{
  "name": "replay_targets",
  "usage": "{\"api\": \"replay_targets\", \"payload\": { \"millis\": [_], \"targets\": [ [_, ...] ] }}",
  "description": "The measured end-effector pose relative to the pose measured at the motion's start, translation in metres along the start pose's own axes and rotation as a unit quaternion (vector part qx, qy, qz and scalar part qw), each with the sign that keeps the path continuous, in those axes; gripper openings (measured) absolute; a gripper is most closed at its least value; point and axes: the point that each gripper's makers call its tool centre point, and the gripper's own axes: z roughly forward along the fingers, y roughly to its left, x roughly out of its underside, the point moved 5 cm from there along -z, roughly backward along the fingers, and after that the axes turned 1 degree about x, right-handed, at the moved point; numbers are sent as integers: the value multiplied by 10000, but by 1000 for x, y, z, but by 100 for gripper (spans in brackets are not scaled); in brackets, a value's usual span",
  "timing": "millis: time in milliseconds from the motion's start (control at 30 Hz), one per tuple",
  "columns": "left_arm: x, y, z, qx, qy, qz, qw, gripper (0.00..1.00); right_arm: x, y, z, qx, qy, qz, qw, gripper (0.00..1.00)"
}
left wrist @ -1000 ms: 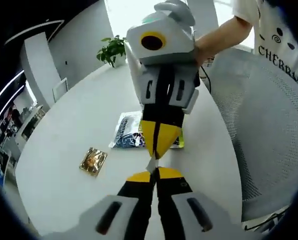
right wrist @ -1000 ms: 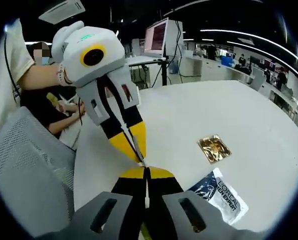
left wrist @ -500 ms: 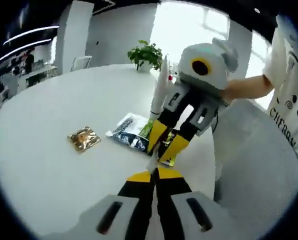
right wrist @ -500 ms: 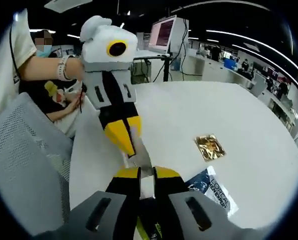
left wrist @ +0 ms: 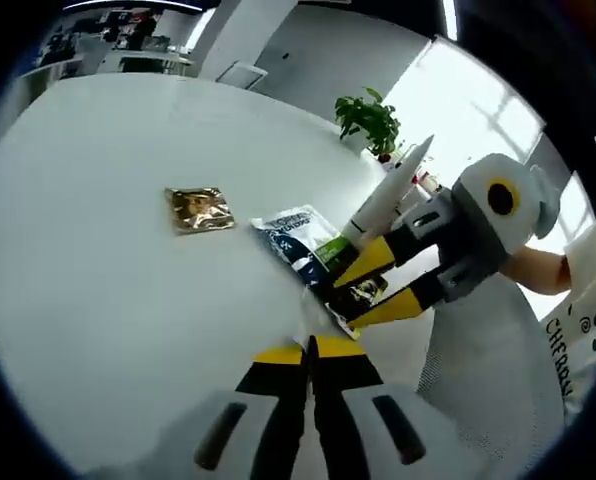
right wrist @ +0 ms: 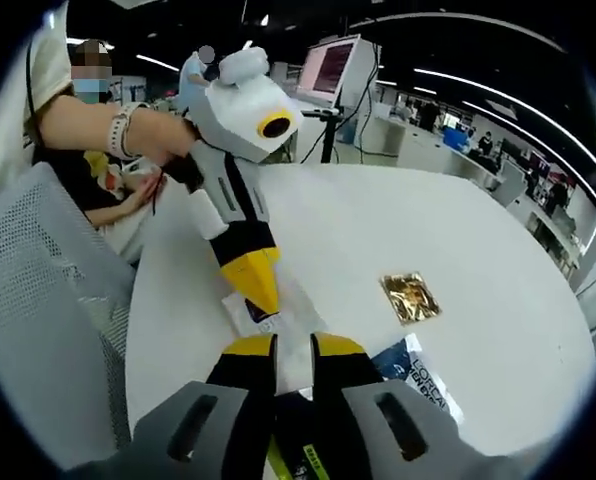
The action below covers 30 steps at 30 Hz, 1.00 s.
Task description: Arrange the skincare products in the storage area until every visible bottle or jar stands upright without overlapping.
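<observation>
Readable text: two spots
Blue-white sachet (right wrist: 423, 385) on the near table shows "L'OREAL", partly cut off; person's white shirt (left wrist: 578, 330) at far right reads "CHERR", rest out of view.

white table (left wrist: 98, 280) | gold sachet (left wrist: 199, 208) | blue-white sachet (left wrist: 296, 232) beside it

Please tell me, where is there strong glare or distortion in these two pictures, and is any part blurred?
Left gripper view: the window is blown out white, and the white table bulges under the fisheye. Right gripper view: dim office with bright ceiling strips, table edge curved; the gold sachet stays sharp.
</observation>
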Motion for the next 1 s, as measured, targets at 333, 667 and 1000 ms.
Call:
{"api": "replay_targets", "payload": {
  "millis": [333, 667, 1000],
  "targets": [
    [9, -2, 9, -133, 458, 499, 9976, 0, 13, 13, 13, -59, 261, -309, 9992, 15],
    [8, -6, 20, -196, 733, 1175, 9902, 0, 21, 13, 17, 45, 394, -348, 9986, 15],
    [6, -11, 29, -162, 878, 1472, 9851, 0, 24, 13, 17, -17, 440, -163, 9989, 14]
  ]
}}
